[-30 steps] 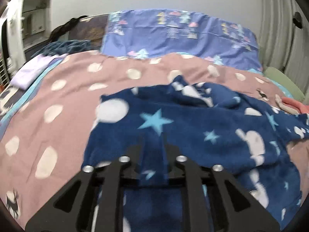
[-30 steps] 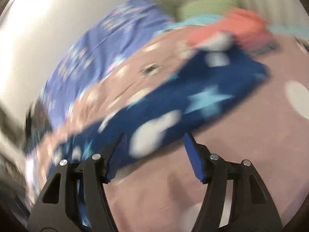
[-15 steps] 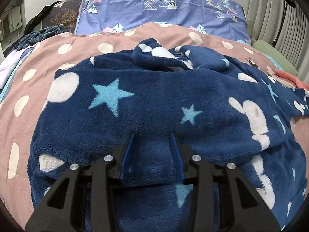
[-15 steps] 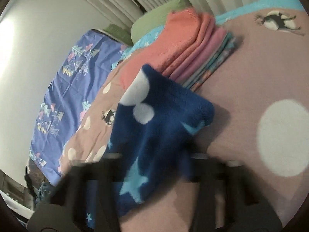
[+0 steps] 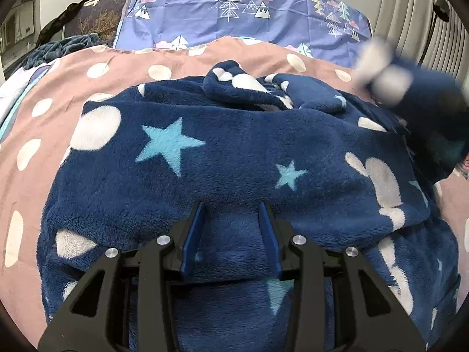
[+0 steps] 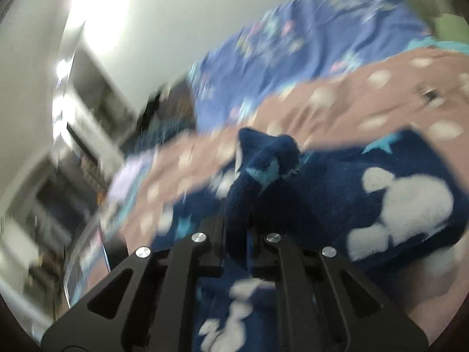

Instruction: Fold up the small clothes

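Fleece garment point(image 5: 234, 152): navy, patterned with white shapes and pale blue stars, spread across the pink dotted bedcover point(image 5: 35, 135) of the bed; its collar end is bunched toward the far side, near the blue tree-print pillow point(image 5: 240, 11).

Left claw point(image 5: 231, 208): low over the near part of the garment, blue pads partly apart and having just been opening. A raised fold of fleece sits between the pads, which do not visibly press on it.

Right claw point(image 6: 237, 228): clenched on a bunched corner of the same garment point(image 6: 366, 193). The fleece rises out of the closed jaws and trails to the right. This view is motion-blurred. In the left wrist view that lifted corner shows as a blur at the right.
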The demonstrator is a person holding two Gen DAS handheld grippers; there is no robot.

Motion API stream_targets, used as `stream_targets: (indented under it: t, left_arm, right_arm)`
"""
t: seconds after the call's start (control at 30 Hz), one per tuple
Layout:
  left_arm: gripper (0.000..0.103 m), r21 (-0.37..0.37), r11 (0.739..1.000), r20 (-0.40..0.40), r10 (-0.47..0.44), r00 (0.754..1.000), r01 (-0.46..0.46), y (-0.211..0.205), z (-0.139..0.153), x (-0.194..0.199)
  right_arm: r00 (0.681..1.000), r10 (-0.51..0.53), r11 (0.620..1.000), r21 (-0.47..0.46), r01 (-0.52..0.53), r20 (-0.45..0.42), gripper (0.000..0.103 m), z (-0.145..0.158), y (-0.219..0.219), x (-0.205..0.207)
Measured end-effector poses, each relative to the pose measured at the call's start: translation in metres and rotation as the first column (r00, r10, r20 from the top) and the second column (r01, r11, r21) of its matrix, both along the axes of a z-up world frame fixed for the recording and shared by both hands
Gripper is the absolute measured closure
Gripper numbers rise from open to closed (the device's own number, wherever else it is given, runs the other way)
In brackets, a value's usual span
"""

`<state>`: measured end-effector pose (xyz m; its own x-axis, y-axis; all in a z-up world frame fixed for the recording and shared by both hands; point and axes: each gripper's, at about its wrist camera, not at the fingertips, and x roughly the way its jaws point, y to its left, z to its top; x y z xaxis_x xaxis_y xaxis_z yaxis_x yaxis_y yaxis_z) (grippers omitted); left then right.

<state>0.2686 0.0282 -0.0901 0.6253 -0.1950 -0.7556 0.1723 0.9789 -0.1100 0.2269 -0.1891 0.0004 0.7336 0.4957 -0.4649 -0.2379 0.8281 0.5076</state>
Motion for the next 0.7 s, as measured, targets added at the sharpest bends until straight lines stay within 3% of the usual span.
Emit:
stream_targets:
  t: [0.1, 0.2, 0.27, 0.4, 0.5, 0.57, 0.7]
  left_arm:
    - [0.061, -0.028, 1.0, -0.002, -0.003, 1.0, 0.003, 0.003, -0.001, 0.001]
    - [0.056, -0.074, 0.997, -0.006, -0.015, 1.0, 0.014, 0.006, -0.002, 0.001]
    - [0.054, -0.088, 0.996, -0.006, -0.021, 1.0, 0.02, 0.007, -0.002, 0.001]
    - [0.051, -0.075, 0.997, -0.003, -0.027, 1.0, 0.027, 0.004, -0.002, 0.001]
    - [0.051, -0.083, 0.996, -0.003, -0.027, 1.0, 0.027, 0.005, -0.002, 0.002]
    - [0.049, -0.113, 0.993, -0.003, -0.028, 1.0, 0.028, 0.007, -0.001, 0.001]
    - [0.032, -0.275, 0.959, -0.016, -0.071, 0.997, 0.064, 0.022, 0.001, 0.001]
  right_arm:
    - [0.993, 0.041, 0.995, -0.088, -0.051, -0.11, 0.089, -0.041, 0.031, 0.007]
    - [0.985, 0.054, 0.998, -0.032, -0.06, -0.167, 0.088, -0.067, 0.025, 0.001]
    - [0.985, 0.064, 0.998, 0.008, -0.064, -0.16, 0.084, -0.067, 0.019, -0.004]
    - [0.998, 0.053, 0.998, 0.025, -0.052, -0.037, 0.052, -0.046, 0.016, -0.022]
    - [0.997, 0.042, 0.998, 0.042, -0.045, 0.058, 0.05, -0.025, 0.014, -0.022]
    - [0.994, 0.095, 0.992, 0.072, -0.099, 0.061, 0.05, -0.019, 0.019, -0.014]
    - [0.974, 0.227, 0.974, 0.028, -0.227, 0.015, 0.049, -0.028, 0.033, -0.019]
